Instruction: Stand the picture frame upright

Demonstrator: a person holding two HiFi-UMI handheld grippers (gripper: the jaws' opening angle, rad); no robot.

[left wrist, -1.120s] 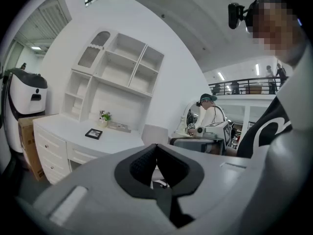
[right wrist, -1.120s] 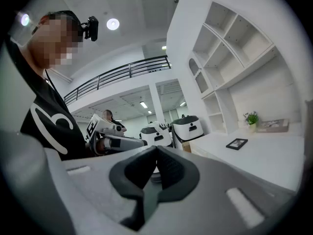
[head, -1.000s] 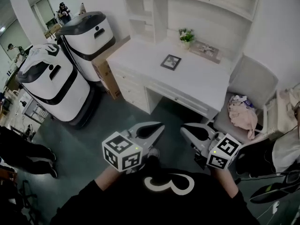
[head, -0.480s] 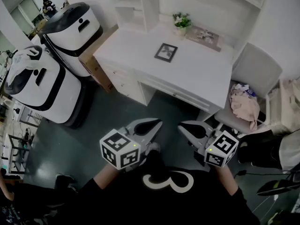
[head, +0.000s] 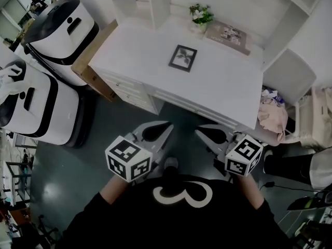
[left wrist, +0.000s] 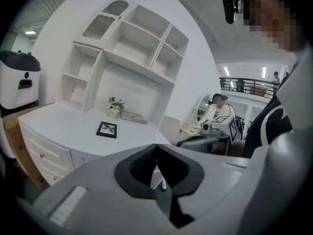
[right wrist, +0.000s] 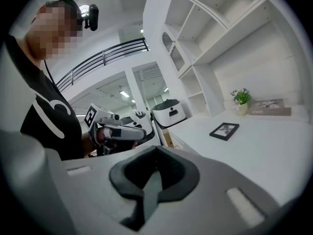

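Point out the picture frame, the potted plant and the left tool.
picture frame [head: 182, 58], head view, the middle of its print.
potted plant [head: 201, 13], head view, its green leaves.
left tool [left wrist: 156, 147], left gripper view, where its shut tips meet.

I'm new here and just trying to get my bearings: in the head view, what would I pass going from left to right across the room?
Nearer white machine → picture frame, lying flat on the desk → flat book → pile of clothes on the chair. The plant overlaps frame and book, so it is left out.
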